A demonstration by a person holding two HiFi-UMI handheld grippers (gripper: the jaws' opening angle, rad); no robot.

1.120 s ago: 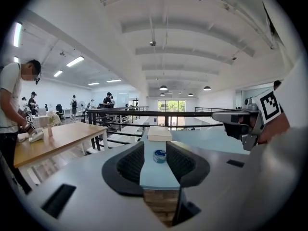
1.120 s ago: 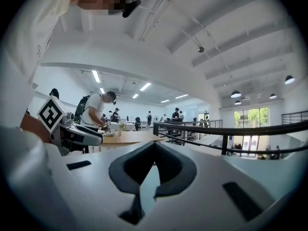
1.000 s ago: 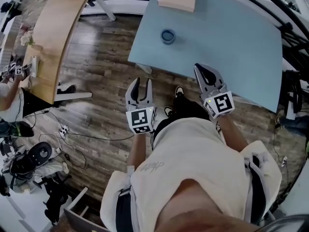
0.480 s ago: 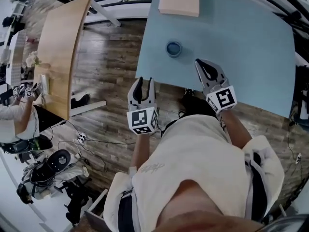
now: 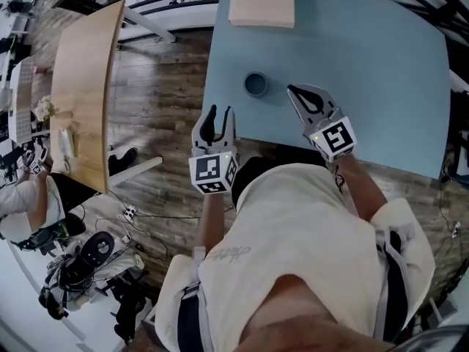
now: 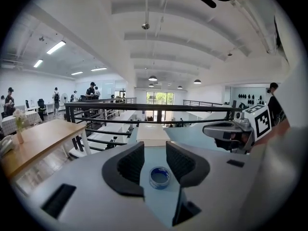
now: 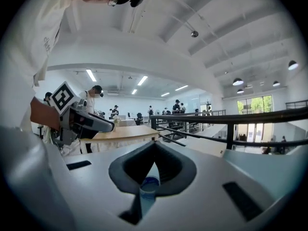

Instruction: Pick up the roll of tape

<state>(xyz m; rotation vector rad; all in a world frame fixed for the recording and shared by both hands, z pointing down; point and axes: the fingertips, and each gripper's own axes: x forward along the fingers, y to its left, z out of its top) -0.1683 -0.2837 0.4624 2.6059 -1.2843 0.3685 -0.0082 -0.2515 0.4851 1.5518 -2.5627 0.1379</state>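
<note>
The roll of blue tape (image 5: 256, 84) lies flat on the light blue table (image 5: 366, 57), near its left front corner. My left gripper (image 5: 220, 112) is open and empty, its tips just over the table's front edge, short of the tape. In the left gripper view the tape (image 6: 159, 177) shows in the gap between the two jaws of the left gripper (image 6: 155, 150). My right gripper (image 5: 291, 89) is shut and empty, its tip just right of the tape. The right gripper (image 7: 154, 144) shows the tape (image 7: 150, 182) low between its closed jaws.
A flat tan box (image 5: 261, 2) lies at the table's far edge. A wooden table (image 5: 80, 86) stands to the left across plank floor, with a person (image 5: 22, 196) beside it. Black railings (image 6: 144, 109) run behind the blue table. Cables and gear (image 5: 88, 255) litter the floor at left.
Both grippers have moved forward to the table: the left from over the floor to the table's edge, the right further onto the table toward the tape. Jaw states unchanged.
</note>
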